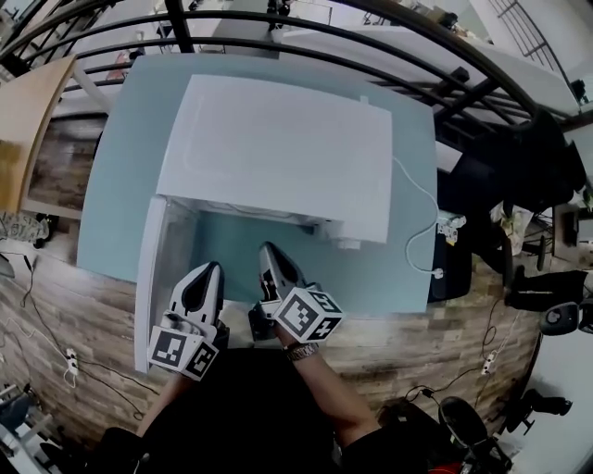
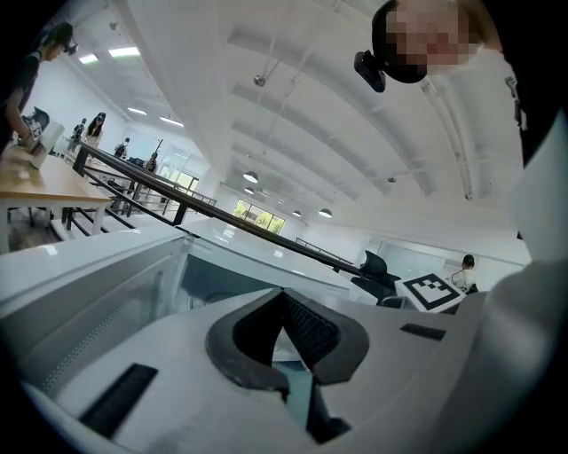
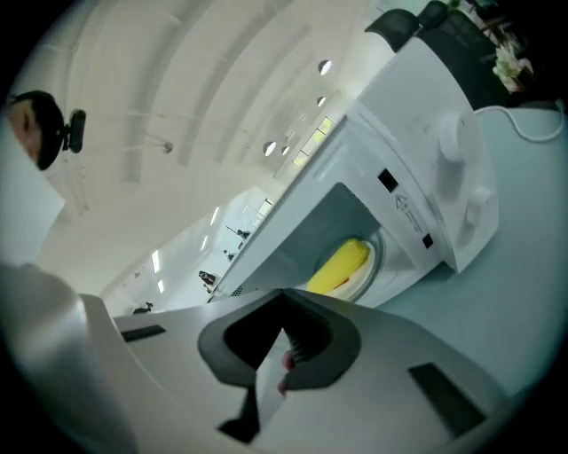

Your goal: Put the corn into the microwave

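Leftmost, microwave door (image 1: 151, 278) — swung open. Left gripper (image 1: 211, 273): jaws pressed together, nothing between them. Right gripper (image 1: 271, 252): jaws likewise closed, empty, facing the open cavity. White microwave (image 1: 278, 157), on pale blue table (image 1: 111, 204). Corn (image 3: 339, 262) — inside the cavity, lying on the turntable plate (image 3: 376, 262).

Bright, even indoor light falls from ceiling lamps (image 2: 250, 176), and the white microwave (image 1: 278, 148) top nearly washes out. Fisheye distortion bows the railing (image 1: 278, 20) and darkens the corners. The nearest surfaces in both gripper views are soft.
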